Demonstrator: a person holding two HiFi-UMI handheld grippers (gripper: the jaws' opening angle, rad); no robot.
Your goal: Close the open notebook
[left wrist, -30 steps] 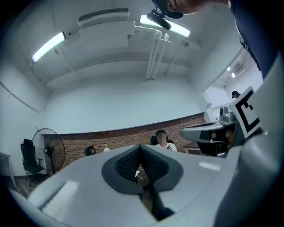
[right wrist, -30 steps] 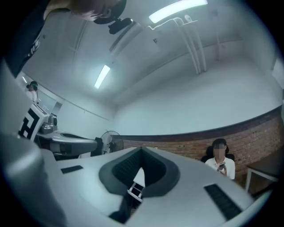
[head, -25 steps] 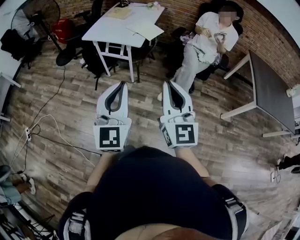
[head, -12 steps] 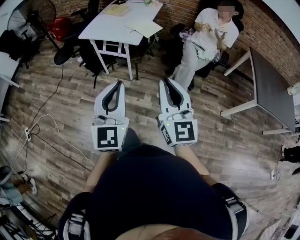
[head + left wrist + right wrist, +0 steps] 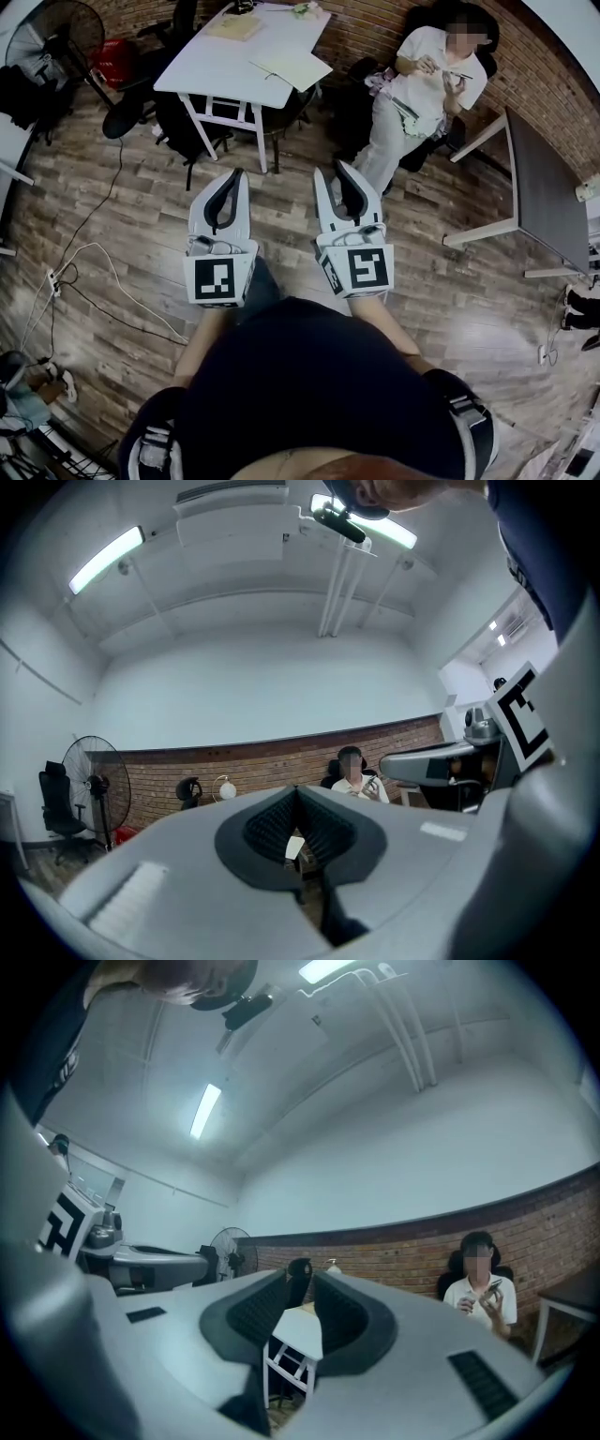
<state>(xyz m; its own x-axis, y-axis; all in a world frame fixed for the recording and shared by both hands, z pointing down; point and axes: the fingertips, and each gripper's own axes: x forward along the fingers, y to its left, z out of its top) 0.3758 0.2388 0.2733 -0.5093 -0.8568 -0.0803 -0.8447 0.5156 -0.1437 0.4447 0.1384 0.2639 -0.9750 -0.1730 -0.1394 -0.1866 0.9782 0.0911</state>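
Both tongs were held over the brown wood-plank floor [image 5: 122,216], well short of the white rectangular table [image 5: 216,70].
Left tongs [image 5: 239,176] were closed and empty. Right tongs [image 5: 332,169] had just been opening, with nothing between the jaws. The open pale paper notebook [image 5: 292,67] lay at the table's near edge, with the red brick wall [image 5: 366,28] behind.

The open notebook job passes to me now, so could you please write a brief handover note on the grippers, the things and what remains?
Left gripper: shut, empty.
Right gripper: its jaws have just been opening and now stand apart, with nothing between them.
Notebook: lies flat, apparently open, near the right corner of the white table ahead. Both grippers are over the floor, well short of it.
Done: nothing, the notebook is untouched.
Left: go up to the table, catch one cover and fold the notebook shut.
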